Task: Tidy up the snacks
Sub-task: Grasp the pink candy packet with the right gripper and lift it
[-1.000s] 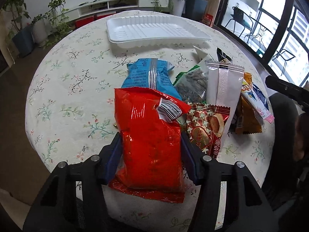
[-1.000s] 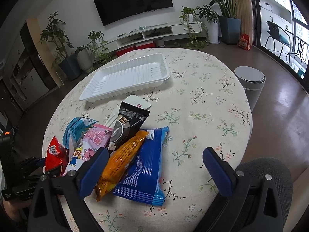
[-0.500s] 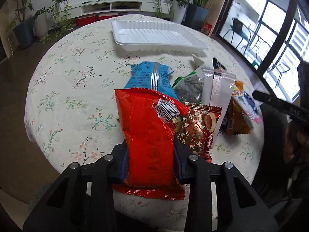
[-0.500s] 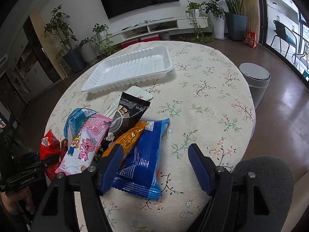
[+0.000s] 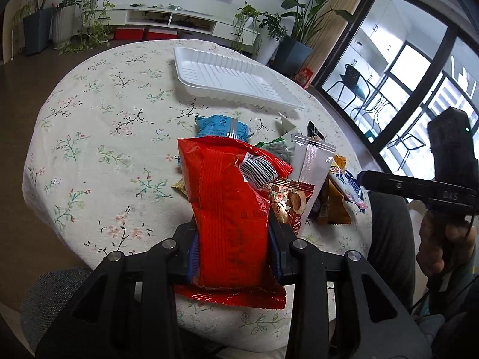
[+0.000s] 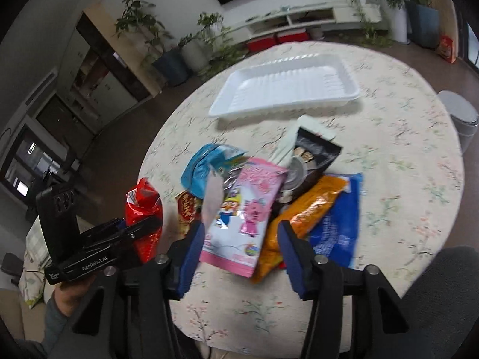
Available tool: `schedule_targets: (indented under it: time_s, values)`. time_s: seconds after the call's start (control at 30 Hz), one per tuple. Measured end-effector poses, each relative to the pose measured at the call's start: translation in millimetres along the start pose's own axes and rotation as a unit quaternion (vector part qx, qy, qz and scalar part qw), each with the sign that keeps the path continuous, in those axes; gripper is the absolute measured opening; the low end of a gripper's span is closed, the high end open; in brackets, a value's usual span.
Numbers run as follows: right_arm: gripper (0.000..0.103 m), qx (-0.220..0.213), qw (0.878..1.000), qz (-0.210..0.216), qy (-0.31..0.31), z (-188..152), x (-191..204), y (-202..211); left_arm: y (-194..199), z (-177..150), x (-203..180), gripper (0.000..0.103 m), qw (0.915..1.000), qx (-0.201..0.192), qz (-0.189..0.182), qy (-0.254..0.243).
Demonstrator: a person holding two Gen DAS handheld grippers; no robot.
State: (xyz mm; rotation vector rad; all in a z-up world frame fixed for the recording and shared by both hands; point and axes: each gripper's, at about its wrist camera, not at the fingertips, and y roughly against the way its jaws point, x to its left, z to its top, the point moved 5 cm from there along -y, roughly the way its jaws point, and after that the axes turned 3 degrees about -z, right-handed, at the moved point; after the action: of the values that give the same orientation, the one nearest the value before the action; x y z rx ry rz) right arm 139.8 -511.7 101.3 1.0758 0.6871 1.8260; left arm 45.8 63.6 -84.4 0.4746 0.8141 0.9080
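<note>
Where readable, left gripper point(image 6: 143, 227) says "GenRobot.AI".

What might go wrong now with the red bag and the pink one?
The left hand-held gripper squeezes the red bag low down, so its top could flop and knock the pile. The right hand-held gripper, just closing, has the pink packet and the orange packet between its jaws; it may grab both.

- I see bare tabletop point(image 5: 98, 137) left of the snack pile point(image 6: 269, 197): open lane to the white tray point(image 5: 227, 80).
- Right of the blue packet point(image 6: 338, 224), clear cloth too.
- Left hand-held gripper point(image 6: 143, 230) crowds the pile's left flank.
</note>
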Motion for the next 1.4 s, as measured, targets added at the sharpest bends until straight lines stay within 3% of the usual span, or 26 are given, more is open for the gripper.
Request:
schedule_targets:
  time_s: [0.3,0.6,0.7,0.73,0.77,0.8,0.93,1.03,1.1,1.17,1.23,1.4]
  values:
    - [0.05,0.074,0.997,-0.001,-0.031,10,0,-33,-1,-5,10,0.033,0.9999,-0.006,-0.012,0.009]
    - [0.048,0.101,0.995,-0.009,-0.025,12,-2,-55,-6,-7,15,0.033,0.9996,-0.004,-0.02,0.017]
    - [0.036,0.094,0.995,-0.006,-0.019,12,-1,-56,-8,-8,14,0.033,0.9997,-0.001,-0.021,0.014]
    - [0.028,0.092,0.996,-0.005,-0.016,12,-1,-54,-8,-8,13,0.033,0.9997,-0.001,-0.02,0.013]
    - [0.014,0.09,0.996,-0.004,-0.014,12,-1,-53,-9,-7,13,0.033,0.9997,0.0,-0.021,0.012]
    - [0.011,0.088,0.996,-0.004,-0.011,11,-1,-52,-10,-7,12,0.033,0.9997,0.001,-0.021,0.011]
    - [0.011,0.079,0.997,-0.008,-0.002,10,0,-49,-12,-7,11,0.033,0.9998,0.003,-0.019,0.007]
    - [0.015,0.104,0.994,-0.01,0.003,3,2,-52,-13,-6,12,0.033,0.9998,0.004,-0.019,0.007]
    - [0.025,0.115,0.993,-0.005,-0.014,2,1,-52,-13,-6,12,0.033,0.9998,0.003,-0.019,0.008]
    - [0.042,0.104,0.994,0.002,-0.022,4,0,-46,-13,-6,12,0.033,0.9998,0.002,-0.019,0.008]
    - [0.047,0.091,0.995,0.001,-0.025,9,-1,-39,-13,-6,12,0.033,0.9998,0.002,-0.019,0.008]
    - [0.047,0.074,0.997,-0.004,-0.017,21,-5,-34,-14,-6,12,0.033,0.9998,0.003,-0.019,0.008]
